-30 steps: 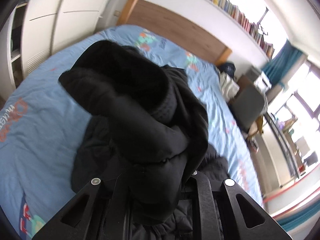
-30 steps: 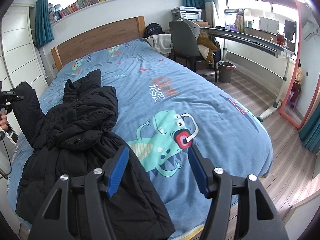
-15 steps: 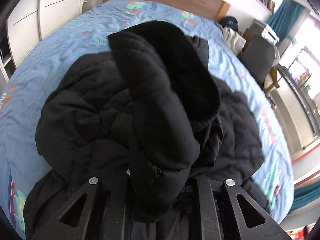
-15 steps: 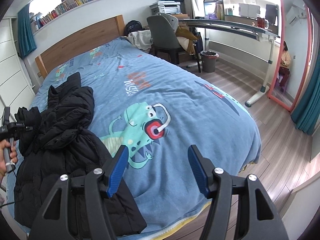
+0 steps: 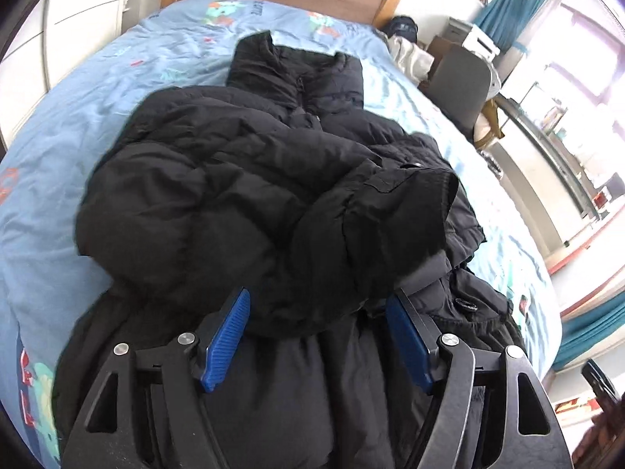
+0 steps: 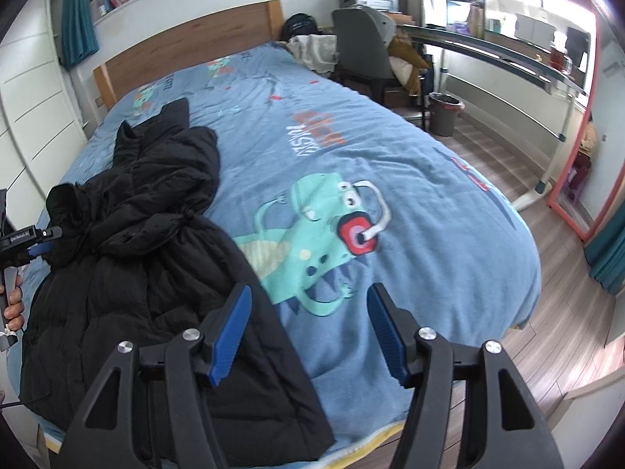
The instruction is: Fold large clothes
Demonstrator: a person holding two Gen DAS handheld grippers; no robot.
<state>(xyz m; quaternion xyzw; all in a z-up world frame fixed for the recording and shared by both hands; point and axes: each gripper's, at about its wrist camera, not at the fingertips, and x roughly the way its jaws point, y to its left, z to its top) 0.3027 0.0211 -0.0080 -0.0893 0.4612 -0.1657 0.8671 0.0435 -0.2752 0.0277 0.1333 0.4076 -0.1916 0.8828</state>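
Note:
A black puffer jacket [image 5: 242, 179] lies crumpled on the blue bed [image 5: 70, 125], its sleeve [image 5: 375, 230] folded across the body. My left gripper [image 5: 318, 305] is open just above the jacket, the sleeve lying loose between its blue pads [image 5: 226, 336]. In the right wrist view the jacket [image 6: 156, 234] lies on the bed's left side and the left gripper [image 6: 35, 248] shows at its left edge. My right gripper [image 6: 308, 305] is open and empty above the jacket's hem and the dinosaur print [image 6: 324, 234].
A wooden headboard [image 6: 187, 47] stands at the far end. A grey chair [image 6: 363, 47], a desk [image 6: 508, 58] and a bin [image 6: 445, 113] stand to the right. White wardrobes [image 6: 35, 117] line the left. Wooden floor [image 6: 566, 312] lies beyond the bed's right edge.
My left gripper was shut on the raised sleeve; it lowered the sleeve across the jacket and has opened, letting it go. My right gripper stayed open and shifted slightly.

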